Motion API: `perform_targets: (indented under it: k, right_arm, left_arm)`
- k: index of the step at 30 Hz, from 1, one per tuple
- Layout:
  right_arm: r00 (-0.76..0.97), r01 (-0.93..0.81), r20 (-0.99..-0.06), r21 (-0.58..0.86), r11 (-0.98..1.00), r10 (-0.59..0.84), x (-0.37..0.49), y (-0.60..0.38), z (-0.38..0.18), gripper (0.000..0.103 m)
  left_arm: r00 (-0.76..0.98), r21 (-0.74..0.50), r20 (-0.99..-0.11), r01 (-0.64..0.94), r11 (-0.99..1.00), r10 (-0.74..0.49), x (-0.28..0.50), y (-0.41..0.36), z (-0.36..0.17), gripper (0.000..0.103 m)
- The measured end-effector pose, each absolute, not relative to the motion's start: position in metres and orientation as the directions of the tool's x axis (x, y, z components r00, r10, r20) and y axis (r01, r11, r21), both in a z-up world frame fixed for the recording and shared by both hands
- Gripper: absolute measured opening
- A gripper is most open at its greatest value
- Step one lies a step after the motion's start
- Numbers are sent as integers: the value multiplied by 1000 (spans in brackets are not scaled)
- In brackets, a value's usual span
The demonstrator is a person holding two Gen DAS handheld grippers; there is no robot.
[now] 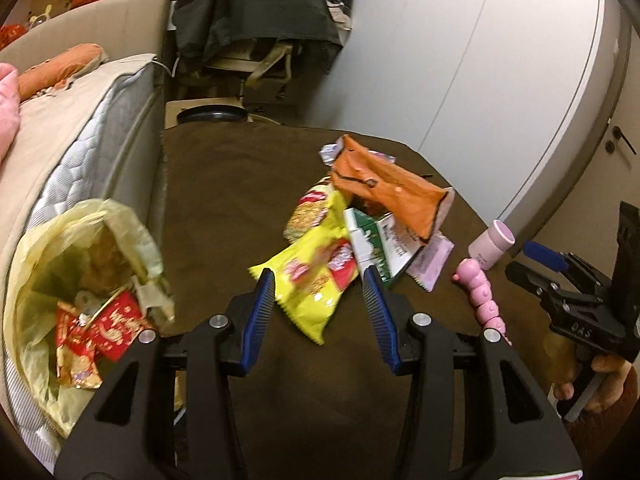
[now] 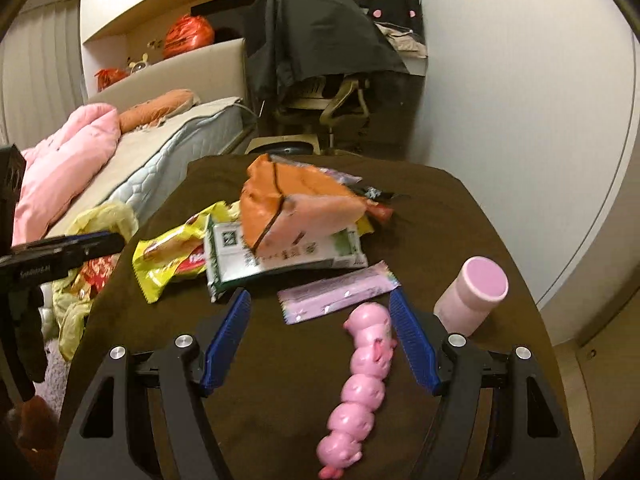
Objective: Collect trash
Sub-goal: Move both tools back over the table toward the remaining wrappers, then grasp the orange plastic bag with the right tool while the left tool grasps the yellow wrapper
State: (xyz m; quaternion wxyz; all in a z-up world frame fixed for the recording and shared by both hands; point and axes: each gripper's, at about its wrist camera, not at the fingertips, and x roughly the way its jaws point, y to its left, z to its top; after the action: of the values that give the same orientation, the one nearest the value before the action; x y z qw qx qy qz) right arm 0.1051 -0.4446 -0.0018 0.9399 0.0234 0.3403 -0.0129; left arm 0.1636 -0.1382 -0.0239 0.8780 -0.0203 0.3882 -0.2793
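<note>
The brown-covered table (image 2: 420,200) has bare cloth along its near edge and its whole left side, open to a gripper. A heap of wrappers (image 1: 360,216) fills the middle toward the far edge. Near the right edge a pink cup (image 2: 472,296) lies tipped, and a pink bead toy (image 2: 360,384) runs toward the near edge. Past the left edge, the yellow trash bag (image 1: 80,280) gapes open against the mattress (image 1: 100,128).
</note>
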Motion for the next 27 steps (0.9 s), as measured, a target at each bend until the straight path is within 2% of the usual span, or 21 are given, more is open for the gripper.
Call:
perform_targets:
  k: [3,6,11,15,18,20,22,25,27]
  right_arm:
    - [784,25,-620,70,997,24,116,-454,6,68]
    - [784,-67,-610,103,992,116,140,-454,13,68]
    - [716,-216,-671,54,975,195,206,-428,5,68]
    - [648,-256,-743,-4,967,169,235,-407,-29,68]
    - [652,-252,-742,-19,968,156,238,-404,-42,66]
    - [656,-239,-738,-7,971,156,236,-405,-40,49]
    - [656,-236,-736,13,972,169,231,-406,-33,24]
    - [674,-223,-724,-10,975,146,219,-409,-21,15]
    - [690,-214,-707,4,977,154,205,-414,-9,13]
  left_arm:
    - [543,-241,-667,491,837,-510,168,-150,-18,44]
    - [563,-228,-654,490,841,-505,173,-152,-13,44]
    - [567,-257,-659,449,856,-495,179,-136,-17,44]
    - [564,-269,-673,417,868,-479,183,-120,-25,44]
    - [564,-273,-679,401,875,-470,185,-112,-30,44]
    - [562,-279,-681,394,876,-469,186,-109,-32,44]
    - [558,-282,-683,395,874,-472,184,-109,-34,44]
    - [548,-282,-687,404,870,-477,183,-113,-38,44]
    - [544,-279,-690,409,869,-478,181,-116,-39,44]
